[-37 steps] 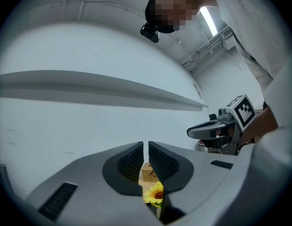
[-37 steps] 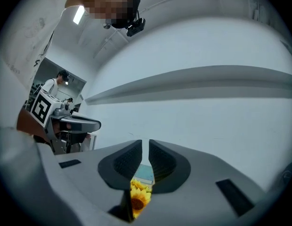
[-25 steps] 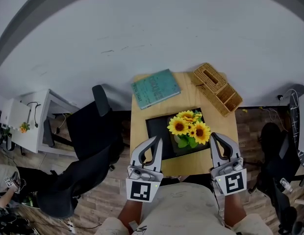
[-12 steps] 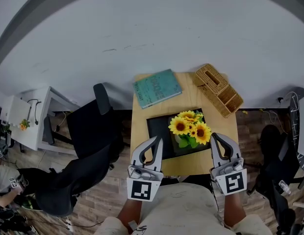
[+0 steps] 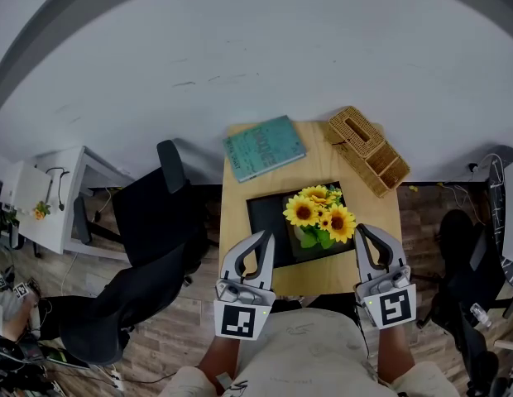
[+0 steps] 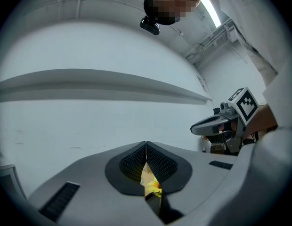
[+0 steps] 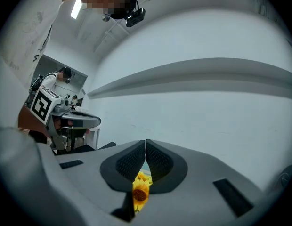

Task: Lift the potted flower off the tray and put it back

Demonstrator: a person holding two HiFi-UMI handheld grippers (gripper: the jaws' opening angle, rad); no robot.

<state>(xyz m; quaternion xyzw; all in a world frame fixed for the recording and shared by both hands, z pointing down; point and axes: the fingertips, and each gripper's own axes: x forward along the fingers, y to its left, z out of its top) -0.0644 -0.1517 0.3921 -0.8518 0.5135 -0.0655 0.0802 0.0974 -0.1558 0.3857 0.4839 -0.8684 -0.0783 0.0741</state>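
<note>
A pot of yellow sunflowers (image 5: 319, 216) stands on a black tray (image 5: 269, 222) in the middle of a small wooden table (image 5: 234, 236). My left gripper (image 5: 266, 236) is held level at the table's near edge, left of the tray, shut and empty. To the right of the flowers my right gripper (image 5: 361, 231) is likewise shut on nothing. Between the closed pads in the left gripper view a sliver of yellow flower (image 6: 154, 186) shows. The right gripper view gives a sunflower (image 7: 140, 194) below its closed jaws.
A teal book (image 5: 262, 149) lies at the table's far left, a wicker box (image 5: 366, 149) at its far right. Black office chairs (image 5: 149, 246) stand to the left, another chair (image 5: 467, 263) to the right. A white desk (image 5: 50, 201) is further left. A white wall lies beyond.
Both grippers stay where they were, shut. The flowers and tray have not moved; only the view shifted slightly and a person at the lower left moved.
</note>
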